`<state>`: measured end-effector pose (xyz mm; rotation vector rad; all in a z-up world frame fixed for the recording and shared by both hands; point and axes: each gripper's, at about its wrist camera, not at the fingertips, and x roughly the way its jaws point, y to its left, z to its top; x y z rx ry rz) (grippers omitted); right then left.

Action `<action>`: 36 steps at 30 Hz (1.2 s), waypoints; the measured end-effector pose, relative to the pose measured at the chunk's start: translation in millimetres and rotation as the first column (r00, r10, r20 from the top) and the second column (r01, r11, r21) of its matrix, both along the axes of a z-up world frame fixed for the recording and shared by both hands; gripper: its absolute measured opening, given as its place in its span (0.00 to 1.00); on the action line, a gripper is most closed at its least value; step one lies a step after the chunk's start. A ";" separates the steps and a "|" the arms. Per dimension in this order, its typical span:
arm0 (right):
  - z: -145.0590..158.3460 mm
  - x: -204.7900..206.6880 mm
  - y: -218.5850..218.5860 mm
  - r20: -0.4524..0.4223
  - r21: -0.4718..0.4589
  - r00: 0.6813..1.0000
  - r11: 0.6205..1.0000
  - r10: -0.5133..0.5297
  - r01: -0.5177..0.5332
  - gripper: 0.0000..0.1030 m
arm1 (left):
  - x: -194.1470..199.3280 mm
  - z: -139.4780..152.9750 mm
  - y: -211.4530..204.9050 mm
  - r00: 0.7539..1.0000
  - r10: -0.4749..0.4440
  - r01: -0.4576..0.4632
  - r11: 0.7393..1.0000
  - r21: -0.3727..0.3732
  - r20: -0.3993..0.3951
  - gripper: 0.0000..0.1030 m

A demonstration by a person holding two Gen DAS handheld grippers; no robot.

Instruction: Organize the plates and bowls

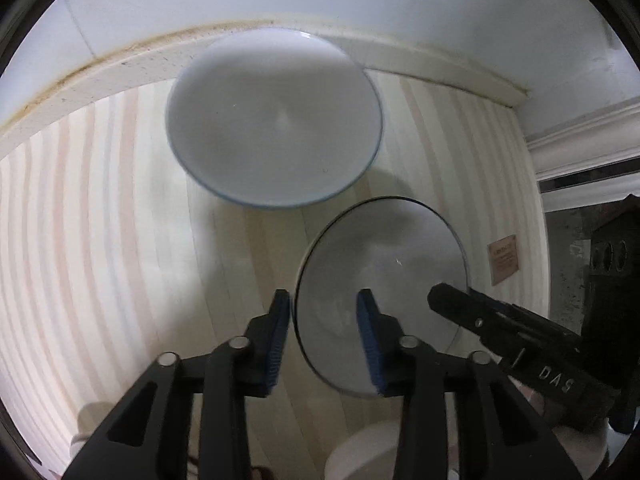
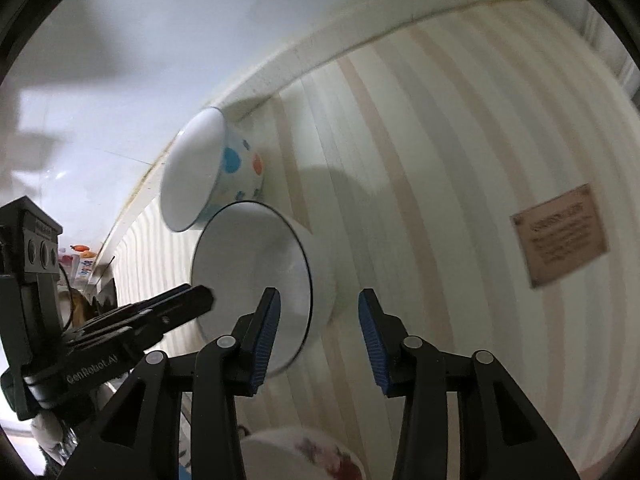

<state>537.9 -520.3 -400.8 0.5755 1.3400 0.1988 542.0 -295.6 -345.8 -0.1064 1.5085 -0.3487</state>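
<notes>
A white bowl with a thin black rim stands on the striped table; it also shows in the right wrist view. My left gripper is open, its jaws straddling the bowl's near-left rim, one inside and one outside. My right gripper is open and straddles the bowl's right wall; it also shows in the left wrist view at the bowl's right rim. A second bowl with a blue rim, dotted blue and orange outside, stands behind it by the wall.
The striped tablecloth ends at a cream ledge under a white wall. A brown label lies on the cloth to the right. A white floral dish sits at the near edge. A window frame is at the right.
</notes>
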 end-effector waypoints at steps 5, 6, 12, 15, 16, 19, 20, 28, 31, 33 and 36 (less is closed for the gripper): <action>-15.9 13.7 10.6 -0.018 -0.028 0.999 0.999 0.033 -0.033 0.15 | -2.6 -3.9 -5.7 1.000 -0.022 0.022 0.999 0.030 0.020 0.21; -14.8 14.5 12.2 -0.016 -0.040 0.999 0.998 0.037 -0.038 0.14 | -3.9 -2.8 -6.4 0.999 -0.025 0.024 0.999 0.037 0.029 0.21; -6.9 10.5 15.7 0.004 -0.073 0.998 0.996 0.055 -0.055 0.14 | -7.7 10.8 -5.9 0.998 -0.025 0.023 0.999 0.039 0.062 0.21; 3.6 6.4 13.9 0.022 -0.073 0.998 0.995 0.062 -0.060 0.14 | -14.2 23.0 -6.1 0.997 -0.034 0.031 0.999 0.038 0.073 0.21; 7.4 4.5 12.6 0.026 -0.070 0.998 0.996 0.059 -0.057 0.14 | -16.6 28.5 -4.3 0.996 -0.035 0.032 0.999 0.036 0.080 0.21; 23.0 -6.5 9.8 0.045 -0.070 0.997 0.996 0.066 -0.063 0.14 | -27.8 47.9 -6.2 0.992 -0.050 0.047 0.998 0.034 0.114 0.21; 28.9 -11.9 8.7 0.052 -0.070 0.996 0.995 0.069 -0.065 0.14 | -33.5 56.0 -7.2 0.990 -0.064 0.060 0.998 0.035 0.127 0.21; 73.7 -56.6 0.2 0.102 -0.054 0.992 0.996 0.070 -0.064 0.14 | -69.8 94.9 -2.7 0.981 -0.112 0.110 0.994 0.021 0.161 0.21; 87.7 -73.7 3.1 0.118 -0.068 0.990 0.995 0.081 -0.073 0.15 | -84.1 103.9 -1.6 0.979 -0.124 0.122 0.992 0.019 0.164 0.21; 94.6 -85.6 5.0 0.121 -0.069 0.989 0.995 0.084 -0.076 0.15 | -95.0 107.4 -1.2 0.979 -0.126 0.126 0.992 0.013 0.162 0.21; 102.3 -103.3 8.0 0.120 -0.070 0.989 0.994 0.086 -0.078 0.15 | -110.3 108.4 1.7 0.980 -0.130 0.131 0.991 0.008 0.152 0.21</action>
